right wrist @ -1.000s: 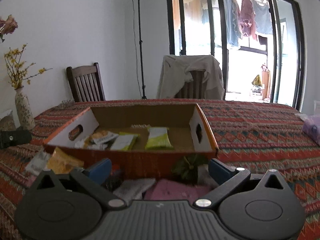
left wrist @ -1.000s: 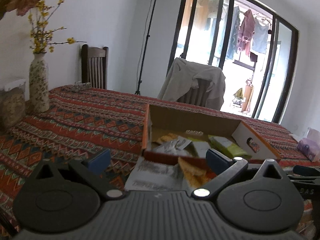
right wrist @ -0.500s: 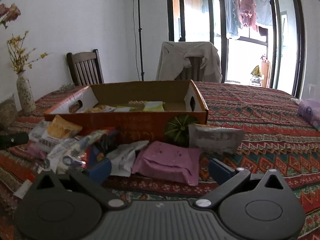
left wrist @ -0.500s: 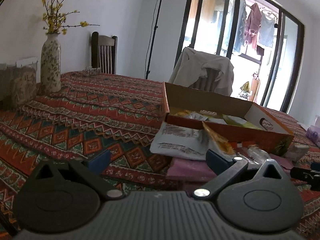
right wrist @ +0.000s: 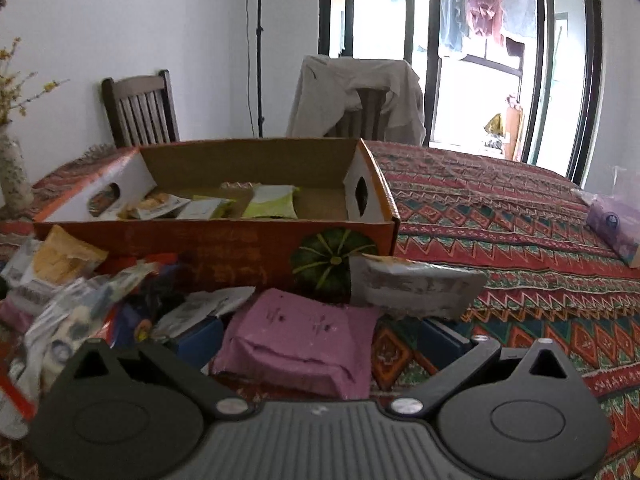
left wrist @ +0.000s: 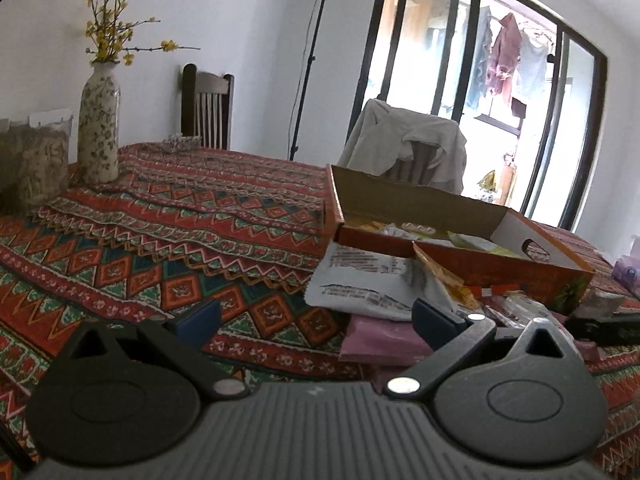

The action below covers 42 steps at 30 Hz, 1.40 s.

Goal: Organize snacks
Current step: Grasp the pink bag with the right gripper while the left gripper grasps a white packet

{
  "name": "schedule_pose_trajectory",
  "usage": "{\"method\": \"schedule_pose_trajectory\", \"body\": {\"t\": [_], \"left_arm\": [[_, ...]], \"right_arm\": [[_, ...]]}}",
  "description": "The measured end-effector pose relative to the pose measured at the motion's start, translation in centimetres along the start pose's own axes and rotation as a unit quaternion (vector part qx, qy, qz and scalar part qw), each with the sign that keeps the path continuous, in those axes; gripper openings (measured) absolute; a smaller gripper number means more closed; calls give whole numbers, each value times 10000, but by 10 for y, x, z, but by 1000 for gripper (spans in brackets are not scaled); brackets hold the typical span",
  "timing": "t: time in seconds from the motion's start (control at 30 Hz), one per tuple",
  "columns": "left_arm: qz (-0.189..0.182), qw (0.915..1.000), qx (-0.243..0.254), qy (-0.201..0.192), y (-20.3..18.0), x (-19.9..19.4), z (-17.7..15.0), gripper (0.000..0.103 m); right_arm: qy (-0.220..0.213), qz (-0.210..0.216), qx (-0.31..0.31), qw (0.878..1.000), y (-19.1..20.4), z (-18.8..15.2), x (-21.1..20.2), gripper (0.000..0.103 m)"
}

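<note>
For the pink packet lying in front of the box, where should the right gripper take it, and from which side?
Judging by the right wrist view, the pink packet lies flat, its near edge facing the open right gripper. Probably come in low from the front and pinch that raised near edge; its flat top gives the jaws little to close on. The grey packet crowds its right.

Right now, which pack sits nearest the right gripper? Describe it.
Find the orange cardboard box with the green pumpkin print. In front lies a flat mauve-pink paper-wrapped pack, between the open right gripper fingers. Neighbours are grey or yellow; only it is pink.
</note>
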<state>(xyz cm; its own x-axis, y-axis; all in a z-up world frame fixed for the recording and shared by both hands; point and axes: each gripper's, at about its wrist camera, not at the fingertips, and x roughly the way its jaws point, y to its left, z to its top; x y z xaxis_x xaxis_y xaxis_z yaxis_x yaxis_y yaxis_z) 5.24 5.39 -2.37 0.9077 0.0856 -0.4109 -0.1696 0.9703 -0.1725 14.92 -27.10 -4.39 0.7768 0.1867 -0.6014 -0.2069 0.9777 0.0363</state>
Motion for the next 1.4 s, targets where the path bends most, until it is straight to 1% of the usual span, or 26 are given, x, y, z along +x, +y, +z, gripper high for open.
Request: {"method": "schedule_pose_trajectory", "body": {"t": [0.13, 0.23, 0.33, 0.43, 0.53, 0.6, 0.73, 0.97, 1.13, 1.33, 1.4], "left_arm": [[-57, 9999, -93, 15, 3, 1, 0, 103], [-79, 9998, -172, 9, 5, 0, 1, 103], [-89, 9998, -199, 8, 7, 1, 1, 103], [-87, 9997, -216, 12, 8, 1, 1, 103], [-78, 9997, -237, 18, 8, 1, 1, 103], [-72, 9997, -253, 7, 8, 1, 1, 103], [-64, 9996, -286, 0, 9, 1, 1, 103], [-42, 9996, -290, 25, 9, 2, 1, 103], [56, 9996, -273, 51, 8, 2, 1, 103], [381, 9991, -76, 141, -2, 0, 1, 103], [363, 9992, -31, 163, -5, -4, 1, 103]], "right_arm": [[201, -176, -7, 9996, 4, 4, 17, 103], [306, -139, 96, 9994, 4, 3, 25, 102], [388, -78, 100, 9992, 6, -1, 31, 97], [329, -10, 113, 9994, 7, -5, 31, 94], [239, 82, 69, 9997, 8, -7, 28, 85], [133, 96, 97, 9998, 7, -9, 24, 71], [-56, 109, 249, 9996, 1, -11, 15, 66], [-688, 42, 176, 9975, -1, -23, -25, 65], [-943, 193, 138, 9953, 2, -33, -50, 65], [-1228, 509, 175, 9910, 4, -32, -73, 65], [-1286, 535, 168, 9901, 5, -34, -78, 66]]}}
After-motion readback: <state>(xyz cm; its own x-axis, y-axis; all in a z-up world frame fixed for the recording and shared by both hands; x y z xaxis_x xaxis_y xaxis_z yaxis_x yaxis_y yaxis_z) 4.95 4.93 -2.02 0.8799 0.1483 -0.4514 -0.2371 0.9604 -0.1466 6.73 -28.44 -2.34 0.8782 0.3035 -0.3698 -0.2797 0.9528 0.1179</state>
